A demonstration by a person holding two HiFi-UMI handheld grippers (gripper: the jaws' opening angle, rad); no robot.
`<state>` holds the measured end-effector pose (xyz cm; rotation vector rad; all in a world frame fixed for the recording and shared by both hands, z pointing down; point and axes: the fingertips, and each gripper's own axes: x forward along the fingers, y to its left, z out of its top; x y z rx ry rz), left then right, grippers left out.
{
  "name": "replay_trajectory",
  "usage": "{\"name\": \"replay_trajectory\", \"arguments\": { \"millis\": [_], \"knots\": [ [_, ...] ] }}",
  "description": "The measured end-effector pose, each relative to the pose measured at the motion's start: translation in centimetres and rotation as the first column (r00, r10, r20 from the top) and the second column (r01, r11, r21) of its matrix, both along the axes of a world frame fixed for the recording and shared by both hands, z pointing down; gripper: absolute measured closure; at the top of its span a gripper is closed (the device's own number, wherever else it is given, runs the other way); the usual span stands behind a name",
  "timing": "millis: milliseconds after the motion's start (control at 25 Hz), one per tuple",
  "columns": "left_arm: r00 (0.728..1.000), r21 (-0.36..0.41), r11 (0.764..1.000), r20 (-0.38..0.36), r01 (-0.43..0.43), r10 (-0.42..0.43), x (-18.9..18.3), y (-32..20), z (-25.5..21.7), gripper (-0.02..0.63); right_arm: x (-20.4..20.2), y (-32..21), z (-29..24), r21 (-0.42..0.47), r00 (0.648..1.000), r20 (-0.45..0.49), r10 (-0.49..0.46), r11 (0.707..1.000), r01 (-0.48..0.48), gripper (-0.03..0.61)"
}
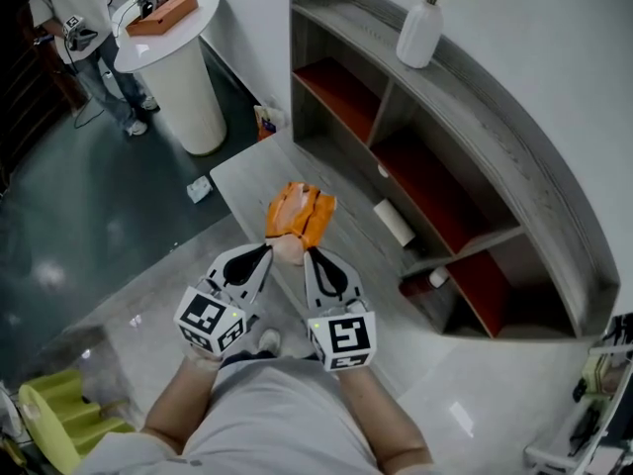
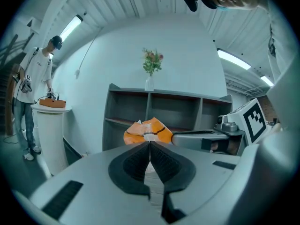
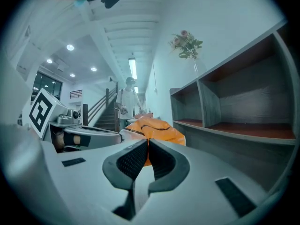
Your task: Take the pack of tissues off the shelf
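Head view puts the pack of tissues (image 1: 300,214) already clear of the shelf (image 1: 514,137). It hangs just ahead of both tips, over the low grey desk (image 1: 242,181) that lies below and beyond them. The left hand-held gripper (image 1: 269,251) and the right hand-held gripper (image 1: 310,253) are each fully closed, and each seems to nip the pale crimped end of the orange wrapper (a thin hold, nothing more). Both gripper views show the ribbed pads meeting, with the pack bulging right past them. By my reading the lift is done and only the carrying away is left. To do that well, hold both pinches firm and move the two as one so the wrapper is neither stretched nor twisted. Stay level and draw back towards the body slowly, since a film edge can slip out.
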<state>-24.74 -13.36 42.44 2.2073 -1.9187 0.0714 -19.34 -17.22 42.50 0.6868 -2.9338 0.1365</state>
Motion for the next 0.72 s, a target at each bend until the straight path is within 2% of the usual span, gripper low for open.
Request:
{"name": "replay_trajectory", "arguments": {
  "millis": [720],
  "knots": [
    [1.000, 0.034, 0.999, -0.004, -0.025, 0.025, 0.5, 0.5, -0.9, 0.594, 0.6, 0.9, -0.8, 0.018, 1.000, 0.022, 0.005, 1.000, -0.005, 0.554]
  ]
}}
